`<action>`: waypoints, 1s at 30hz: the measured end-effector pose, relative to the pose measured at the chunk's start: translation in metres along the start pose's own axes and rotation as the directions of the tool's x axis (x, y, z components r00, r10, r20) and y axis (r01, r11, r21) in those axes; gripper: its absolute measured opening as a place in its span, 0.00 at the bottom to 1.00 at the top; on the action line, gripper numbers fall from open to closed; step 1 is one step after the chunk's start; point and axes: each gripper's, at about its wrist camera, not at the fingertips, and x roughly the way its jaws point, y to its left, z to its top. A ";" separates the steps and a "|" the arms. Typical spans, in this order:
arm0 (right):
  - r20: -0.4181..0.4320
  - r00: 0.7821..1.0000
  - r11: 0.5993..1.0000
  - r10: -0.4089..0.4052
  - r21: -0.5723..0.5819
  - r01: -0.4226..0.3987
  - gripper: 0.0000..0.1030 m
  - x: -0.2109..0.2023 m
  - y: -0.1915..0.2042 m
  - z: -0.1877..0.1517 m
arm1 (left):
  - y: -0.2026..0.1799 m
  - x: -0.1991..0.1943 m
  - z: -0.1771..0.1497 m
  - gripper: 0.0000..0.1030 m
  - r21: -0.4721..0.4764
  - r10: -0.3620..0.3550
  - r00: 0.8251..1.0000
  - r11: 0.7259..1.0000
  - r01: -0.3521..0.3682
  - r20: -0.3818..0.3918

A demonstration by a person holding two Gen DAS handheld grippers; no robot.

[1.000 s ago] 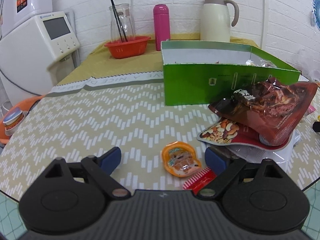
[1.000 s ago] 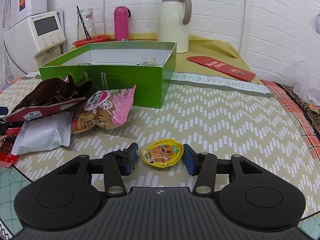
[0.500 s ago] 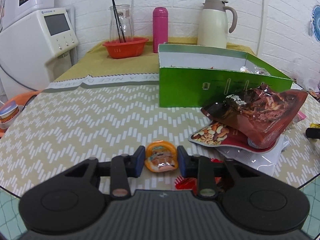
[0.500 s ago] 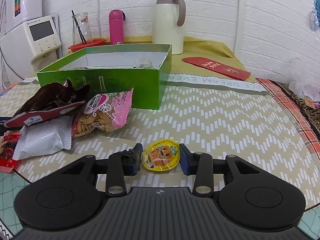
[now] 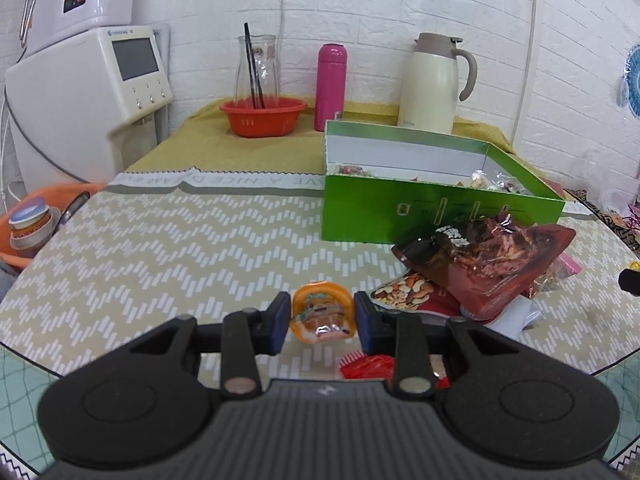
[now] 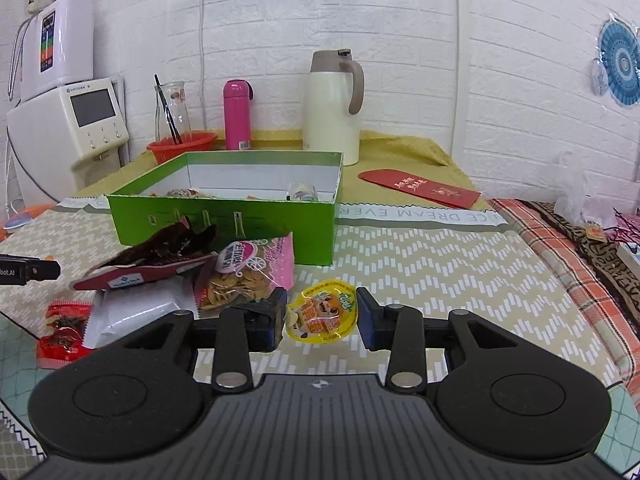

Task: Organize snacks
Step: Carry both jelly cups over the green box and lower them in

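My left gripper [image 5: 321,322] is shut on an orange jelly cup [image 5: 322,316] and holds it above the table. My right gripper [image 6: 322,314] is shut on a yellow jelly cup [image 6: 323,312], also lifted. The open green box [image 5: 420,200] stands ahead in the left wrist view and holds a few wrapped snacks; it also shows in the right wrist view [image 6: 224,216]. A pile of snack bags lies in front of it: a dark brown bag [image 5: 488,260], a nut pouch [image 5: 404,288], a pink biscuit bag [image 6: 248,276], a white packet [image 6: 136,312] and a small red packet [image 6: 60,332].
A red bowl [image 5: 262,116] with a glass jar, a pink flask [image 5: 331,86] and a cream thermos [image 5: 434,84] stand at the back. A white appliance [image 5: 84,96] is at the left. A red envelope [image 6: 418,192] lies at the back right.
Both grippers closed on their jelly cups and lifted them off the table. Both views now look from higher up.
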 end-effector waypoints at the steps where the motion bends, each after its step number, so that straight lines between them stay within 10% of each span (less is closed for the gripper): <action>1: 0.004 1.000 1.000 0.008 0.001 -0.008 0.62 -0.002 0.003 0.002 | -0.003 -0.002 0.002 0.30 0.010 -0.004 1.000 1.000 0.004 0.006; 30: 0.152 0.985 0.997 0.078 -0.009 -0.078 0.63 0.047 0.046 0.086 | -0.041 0.033 0.089 0.30 0.063 0.002 0.990 0.998 -0.012 0.141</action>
